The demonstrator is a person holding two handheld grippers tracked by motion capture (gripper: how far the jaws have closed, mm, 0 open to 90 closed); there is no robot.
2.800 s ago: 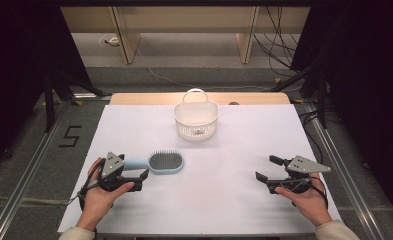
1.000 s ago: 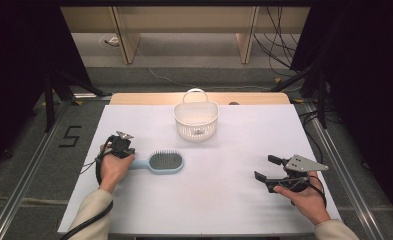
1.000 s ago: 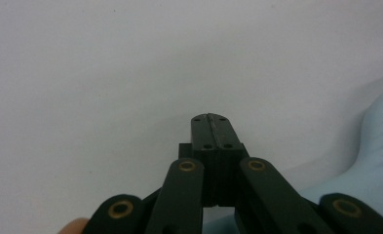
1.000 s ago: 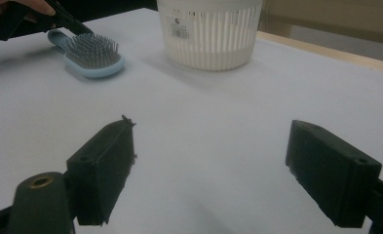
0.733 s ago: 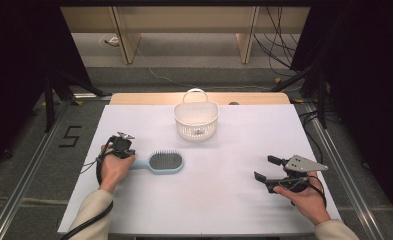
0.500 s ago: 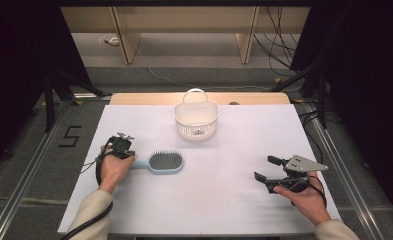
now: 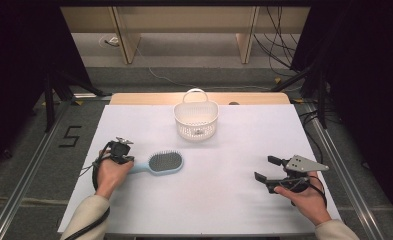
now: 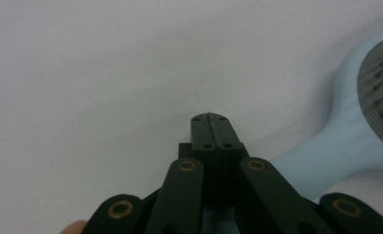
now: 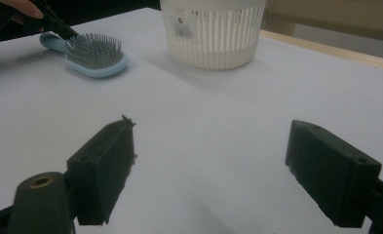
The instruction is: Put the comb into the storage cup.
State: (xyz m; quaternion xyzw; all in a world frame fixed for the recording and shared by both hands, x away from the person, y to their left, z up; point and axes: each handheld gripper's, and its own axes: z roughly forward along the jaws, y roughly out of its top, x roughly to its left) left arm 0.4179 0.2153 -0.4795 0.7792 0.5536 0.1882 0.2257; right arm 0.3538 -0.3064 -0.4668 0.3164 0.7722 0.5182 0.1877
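A light blue hairbrush (image 7: 165, 162) lies bristles up on the white table, its handle pointing left. My left gripper (image 7: 118, 150) stands over the end of that handle, held from above by the hand. In the left gripper view its jaws (image 8: 211, 119) are shut, pads pressed flat together with nothing between the tips, and the hairbrush handle (image 8: 320, 156) runs off to the right beneath them. My right gripper (image 7: 265, 168) rests open at the table's front right, nothing between its jaws (image 9: 208, 161). The right gripper view shows the hairbrush (image 9: 94, 53) far left.
A white slotted basket (image 7: 196, 126) with a handle stands at the middle back of the table, also seen as the basket (image 9: 213, 39) in the right gripper view. A wooden strip (image 7: 254, 98) borders the far edge. Cables lie on the floor beyond.
Since the oldest frame my left gripper has swung from lying flat beside the brush to standing over its handle end. In the last second nothing moved. The right gripper stayed put.
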